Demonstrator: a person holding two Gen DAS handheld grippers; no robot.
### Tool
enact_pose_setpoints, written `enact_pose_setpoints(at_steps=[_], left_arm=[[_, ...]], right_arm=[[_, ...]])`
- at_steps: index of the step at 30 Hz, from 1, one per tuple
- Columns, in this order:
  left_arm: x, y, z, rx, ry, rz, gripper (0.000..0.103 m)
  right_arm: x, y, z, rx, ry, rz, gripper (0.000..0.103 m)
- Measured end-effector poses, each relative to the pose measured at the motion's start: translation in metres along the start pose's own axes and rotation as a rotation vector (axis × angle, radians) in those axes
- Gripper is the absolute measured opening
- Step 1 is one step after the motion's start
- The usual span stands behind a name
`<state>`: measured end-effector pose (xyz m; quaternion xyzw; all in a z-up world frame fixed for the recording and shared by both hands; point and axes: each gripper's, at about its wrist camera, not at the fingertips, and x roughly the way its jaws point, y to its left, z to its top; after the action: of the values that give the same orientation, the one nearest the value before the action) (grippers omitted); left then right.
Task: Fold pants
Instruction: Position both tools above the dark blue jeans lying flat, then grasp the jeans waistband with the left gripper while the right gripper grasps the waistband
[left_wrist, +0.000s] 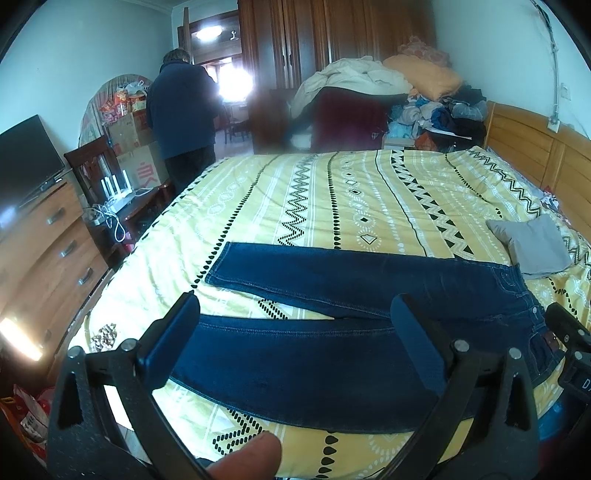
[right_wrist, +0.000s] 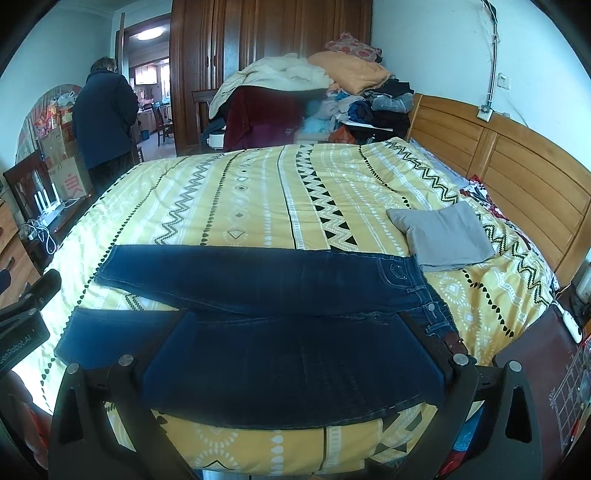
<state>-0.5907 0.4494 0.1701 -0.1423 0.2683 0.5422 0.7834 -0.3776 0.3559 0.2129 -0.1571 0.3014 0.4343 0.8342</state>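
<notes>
Dark blue jeans (left_wrist: 332, 280) (right_wrist: 258, 280) lie flat on the yellow patterned bedspread (left_wrist: 332, 192) (right_wrist: 258, 192), with both legs stretched to the left and the waistband with its button (right_wrist: 430, 307) to the right. The two legs are slightly apart at the cuffs. My left gripper (left_wrist: 295, 297) is open wide over the near leg, toward the cuff end. My right gripper (right_wrist: 293, 314) is open wide too, over the near leg close to the waist. Neither holds any cloth. Each gripper shows at the edge of the other's view.
A folded grey cloth (left_wrist: 532, 243) (right_wrist: 443, 236) lies beyond the waistband. A wooden headboard (right_wrist: 517, 173) is at the right, and a heap of clothes (right_wrist: 332, 88) behind the bed. A person (left_wrist: 181, 110) stands at the back left near boxes. A dresser (left_wrist: 44, 251) flanks the bed's left.
</notes>
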Motion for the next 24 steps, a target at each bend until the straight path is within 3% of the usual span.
enact_pose_setpoints(at_steps=[8,12,17,21,23,24], left_arm=[[0.008,0.002,-0.001,0.0,0.03,-0.013,0.103],[0.011,0.022,0.014,-0.014,-0.007,0.005,0.103],[-0.009,0.096,0.087,-0.121,-0.191,0.13,0.103],[-0.059,0.141,0.164,-0.134,-0.413,0.185,0.103],[-0.085,0.156,0.2,-0.121,-0.561,0.223,0.103],[-0.097,0.166,0.213,-0.132,-0.648,0.197,0.103]], right_arm=[[0.001,-0.002,0.001,0.0,0.001,-0.001,0.103],[-0.002,-0.003,0.001,-0.002,-0.016,0.008,0.103],[-0.044,-0.014,0.031,-0.028,-0.197,0.037,0.103],[-0.094,-0.027,0.092,-0.068,-0.433,0.003,0.103],[-0.12,-0.037,0.128,-0.072,-0.564,-0.021,0.103],[-0.13,-0.042,0.144,-0.067,-0.622,-0.037,0.103]])
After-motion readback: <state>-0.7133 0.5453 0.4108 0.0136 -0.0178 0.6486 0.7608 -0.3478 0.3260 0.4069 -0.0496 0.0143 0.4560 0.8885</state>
